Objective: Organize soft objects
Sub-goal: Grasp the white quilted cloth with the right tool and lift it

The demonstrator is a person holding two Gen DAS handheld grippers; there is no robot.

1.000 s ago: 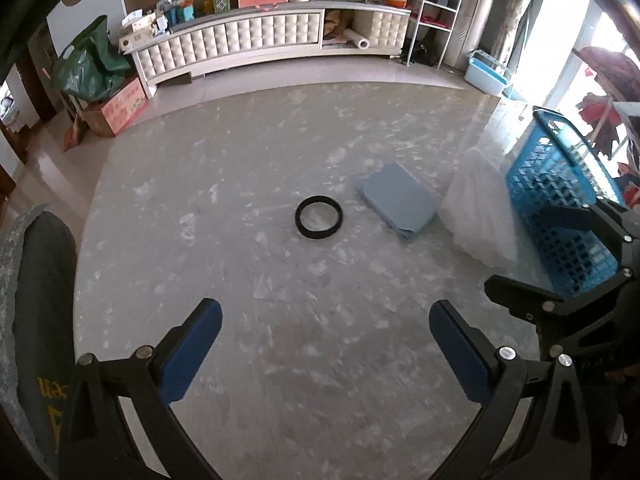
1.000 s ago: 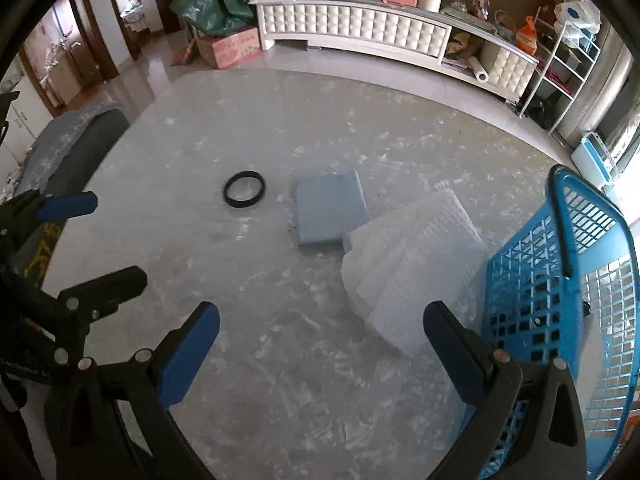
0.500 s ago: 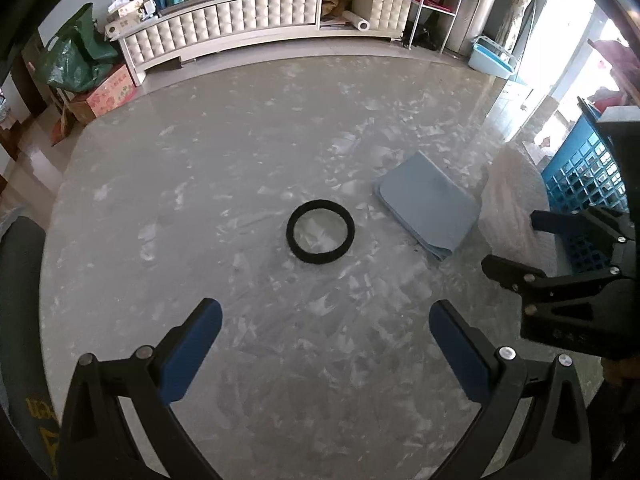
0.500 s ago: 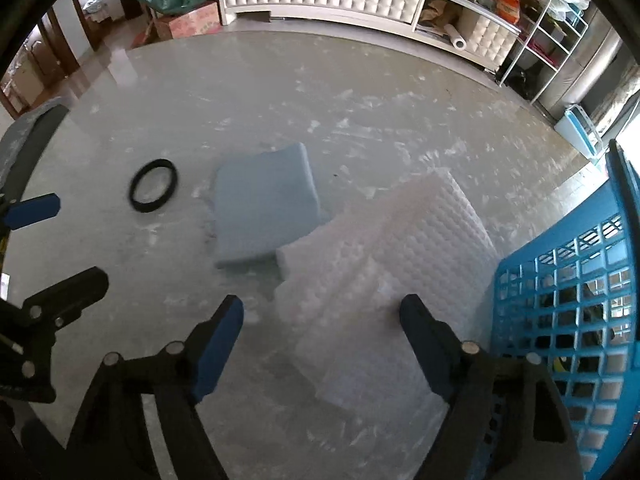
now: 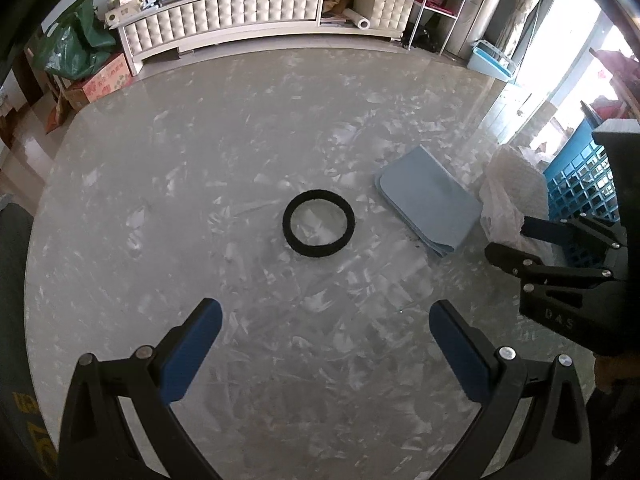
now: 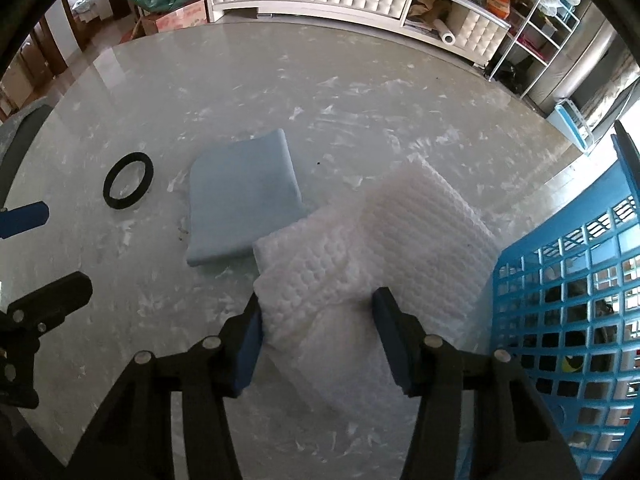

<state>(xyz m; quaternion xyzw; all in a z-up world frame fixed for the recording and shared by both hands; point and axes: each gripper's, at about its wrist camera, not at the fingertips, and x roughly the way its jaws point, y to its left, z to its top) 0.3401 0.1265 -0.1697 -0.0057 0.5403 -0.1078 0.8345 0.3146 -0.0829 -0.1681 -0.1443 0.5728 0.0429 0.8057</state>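
Note:
A white quilted foam sheet [image 6: 384, 248] lies folded on the marble table next to the blue basket [image 6: 580, 288]. My right gripper [image 6: 318, 336] has its jaws around the sheet's near edge, closing in on it; it shows in the left wrist view [image 5: 520, 240] with the sheet [image 5: 508, 184]. A folded light-blue cloth [image 6: 240, 196] lies left of the sheet, also seen in the left wrist view [image 5: 428, 204]. A black ring [image 5: 319, 222] lies mid-table, seen too in the right wrist view [image 6: 128, 186]. My left gripper [image 5: 324, 344] is open and empty, short of the ring.
The round marble table [image 5: 200, 160] has its far edge toward a white tufted cabinet [image 5: 224, 12]. A dark chair back [image 5: 12, 280] stands at the left edge. The basket [image 5: 580, 176] stands at the table's right side.
My right gripper has moved forward and down onto the white sheet and its jaws have narrowed around it. My left gripper has come closer to the ring.

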